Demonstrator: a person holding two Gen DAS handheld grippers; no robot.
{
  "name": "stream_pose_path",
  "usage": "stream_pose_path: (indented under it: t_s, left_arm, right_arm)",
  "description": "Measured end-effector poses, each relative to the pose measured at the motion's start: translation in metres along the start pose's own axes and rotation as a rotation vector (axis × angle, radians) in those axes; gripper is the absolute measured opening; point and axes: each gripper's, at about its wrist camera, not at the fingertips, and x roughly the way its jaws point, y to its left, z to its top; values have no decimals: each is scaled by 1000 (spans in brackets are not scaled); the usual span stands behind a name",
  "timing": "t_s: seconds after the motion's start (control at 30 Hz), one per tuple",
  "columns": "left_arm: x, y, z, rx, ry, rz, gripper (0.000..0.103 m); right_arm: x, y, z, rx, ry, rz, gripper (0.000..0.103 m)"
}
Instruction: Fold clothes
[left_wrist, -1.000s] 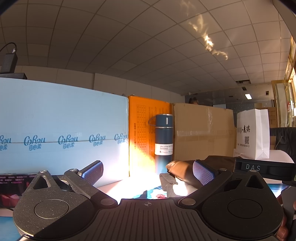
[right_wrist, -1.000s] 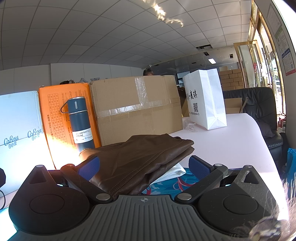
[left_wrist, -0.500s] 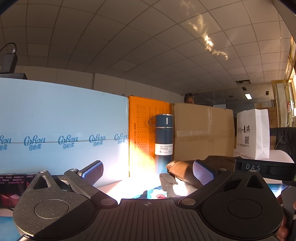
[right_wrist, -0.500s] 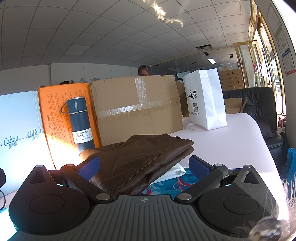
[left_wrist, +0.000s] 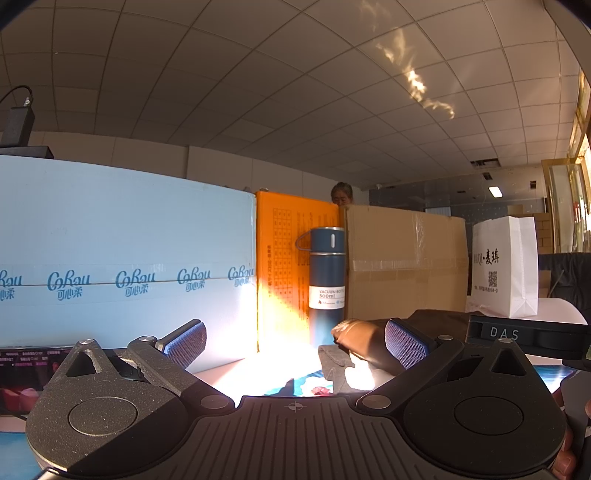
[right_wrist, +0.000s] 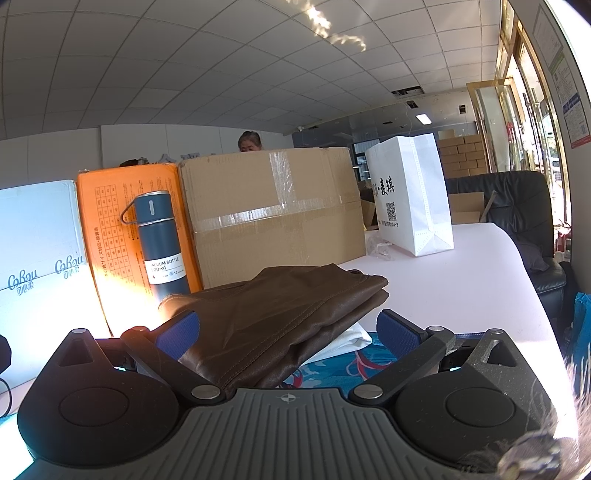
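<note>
Ahead of me the table runs wide and bare toward its right edge, while boxes wall off the back. The brown trousers lie folded near the front edge, on a white garment. They look leathery, heavy and slick, so I would pinch a seamed edge. My right claw and left claw both gape, empty.
</note>
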Motion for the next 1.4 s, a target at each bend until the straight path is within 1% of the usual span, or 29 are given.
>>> stream_pose_path:
  t_s: [0.37, 0.57, 0.7, 0.87, 1.1, 1.17, 1.23, 1.33, 1.4]
  left_arm:
    - [-3, -4, 1, 25, -10, 10, 103]
    - [-6, -8, 2, 34, -16, -53, 103]
    - [-4, -10, 1, 40, -13, -55, 103]
    - [-6, -10, 1, 38, -28, -55, 103]
    - [-16, -14, 2, 60, -85, -56, 103]
    - [-19, -18, 3, 82, -111, -47, 103]
    - [-21, -25, 4, 113, -140, -30, 103]
    - [-24, -37, 7, 184, -170, -8, 103]
    - [-27, -42, 10, 191, -182, -1, 103]
  right_arm:
    - [0, -3, -1, 20, 4, 1, 103]
    - [-2, -7, -1, 45, -1, -1, 103]
    - [-6, -9, -1, 63, -23, 4, 103]
    - [-8, -11, 0, 89, -18, 40, 103]
    - [-8, -19, -1, 184, 4, 149, 103]
    - [-10, -20, -2, 202, 5, 195, 103]
    - [-12, -21, -2, 216, -2, 220, 103]
    - [-14, -24, -2, 240, -16, 230, 103]
    - [-15, -28, -3, 269, -30, 230, 103]
